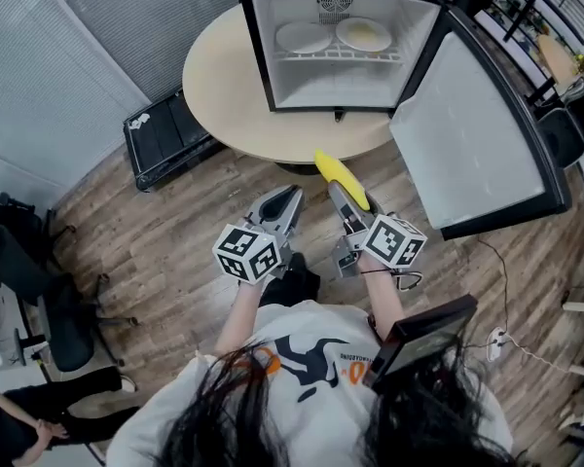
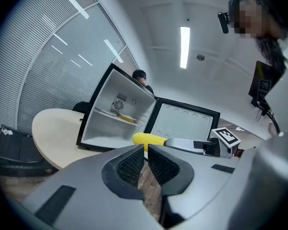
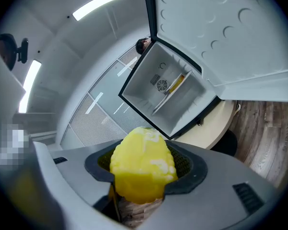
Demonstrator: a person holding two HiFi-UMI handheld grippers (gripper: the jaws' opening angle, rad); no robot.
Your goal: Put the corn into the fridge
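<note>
The corn (image 1: 339, 174) is gripped between the jaws of the right gripper (image 1: 349, 200) and held over the wooden floor (image 1: 156, 251), just short of the round table (image 1: 222, 86) where the open fridge (image 1: 263, 61) stands. The left gripper (image 1: 290, 198) is held alongside, its jaws drawn together on nothing.
</note>
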